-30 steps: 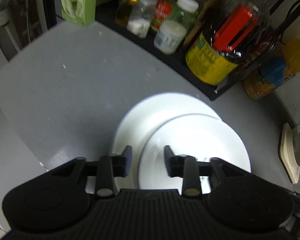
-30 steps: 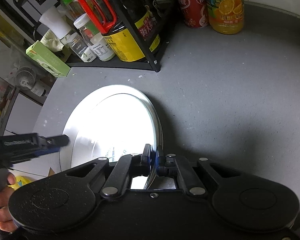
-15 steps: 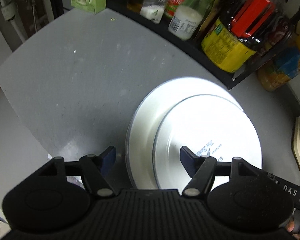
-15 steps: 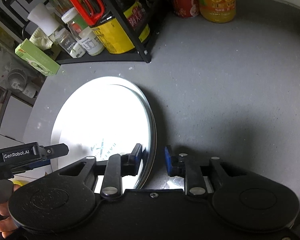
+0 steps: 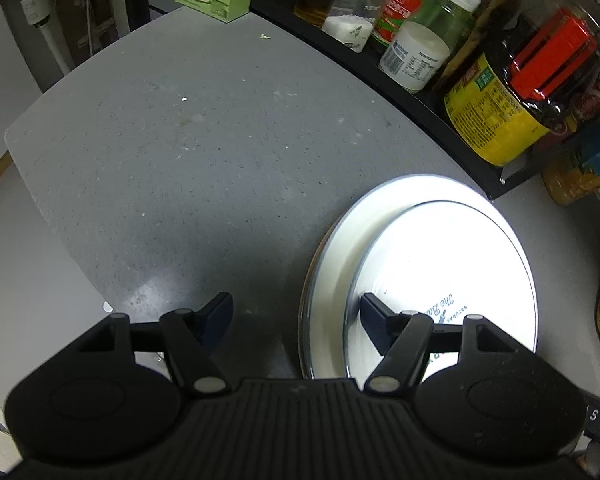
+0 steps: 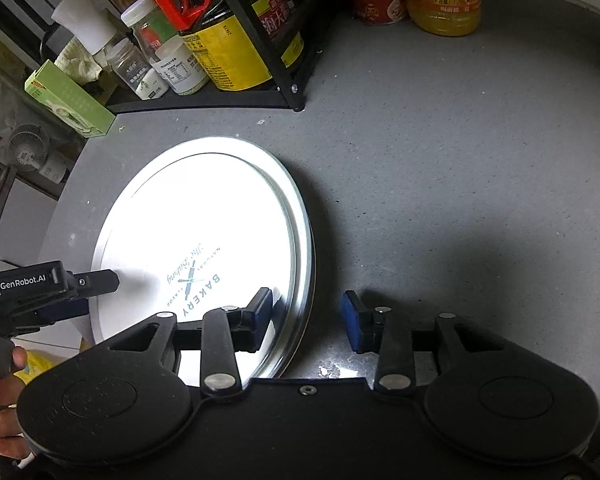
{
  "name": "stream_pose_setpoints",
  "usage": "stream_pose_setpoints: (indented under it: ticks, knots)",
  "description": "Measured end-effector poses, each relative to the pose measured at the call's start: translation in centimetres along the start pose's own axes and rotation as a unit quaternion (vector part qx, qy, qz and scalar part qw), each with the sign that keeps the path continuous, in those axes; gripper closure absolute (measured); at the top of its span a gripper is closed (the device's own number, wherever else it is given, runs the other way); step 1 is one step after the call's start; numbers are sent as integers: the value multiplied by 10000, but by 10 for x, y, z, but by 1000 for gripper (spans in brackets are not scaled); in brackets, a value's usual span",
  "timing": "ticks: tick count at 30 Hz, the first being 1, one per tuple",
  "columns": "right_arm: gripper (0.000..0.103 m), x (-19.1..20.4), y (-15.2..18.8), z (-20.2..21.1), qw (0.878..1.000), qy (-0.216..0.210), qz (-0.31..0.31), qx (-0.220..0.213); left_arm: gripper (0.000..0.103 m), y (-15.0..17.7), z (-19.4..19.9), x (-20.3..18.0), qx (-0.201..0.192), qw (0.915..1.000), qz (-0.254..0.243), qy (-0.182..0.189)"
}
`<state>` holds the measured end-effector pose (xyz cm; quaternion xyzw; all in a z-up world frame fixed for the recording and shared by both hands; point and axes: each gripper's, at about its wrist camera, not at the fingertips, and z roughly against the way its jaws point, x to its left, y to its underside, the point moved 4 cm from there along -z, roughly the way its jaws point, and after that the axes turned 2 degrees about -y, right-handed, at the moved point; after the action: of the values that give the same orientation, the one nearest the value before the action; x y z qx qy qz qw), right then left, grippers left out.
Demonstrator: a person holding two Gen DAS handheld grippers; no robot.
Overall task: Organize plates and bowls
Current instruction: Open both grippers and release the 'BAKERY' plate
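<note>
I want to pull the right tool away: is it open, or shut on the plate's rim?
Open. The right tool has just been opening; its pads stand clear either side of the plate rim, neither pressing it.

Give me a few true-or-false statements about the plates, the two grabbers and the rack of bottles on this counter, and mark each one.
1. The smaller plate lies on top of the larger plate. True.
2. The right gripper is clamped on the plate's rim. False: its jaws have just been opening, and the rim sits between the fingers with a gap on both sides.
3. The top plate carries a printed bakery logo. True.
4. The left gripper is shut. False: its jaws stand wide apart, one finger over the grey counter, the other over the plates.
5. The plates sit on the black rack. False: they rest on the counter beside it.
</note>
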<state>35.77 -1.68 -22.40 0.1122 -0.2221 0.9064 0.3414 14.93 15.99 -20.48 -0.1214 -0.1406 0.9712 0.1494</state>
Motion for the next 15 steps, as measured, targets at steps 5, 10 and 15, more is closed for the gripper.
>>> stream_pose_setpoints:
  ticks: [5,10,15]
  knots:
    - [65,-1,0,-1,10000,-31,-53,-7,34,-2,1,-1,-82,10000,9,-33]
    - [61,2,1,4,10000,-4,6,-40,34,-4,6,-3,-164,9997,24,-186]
    - [56,3,-2,24,9993,-262,-79,-261,34,-4,19,-14,-229,9996,-146,-110]
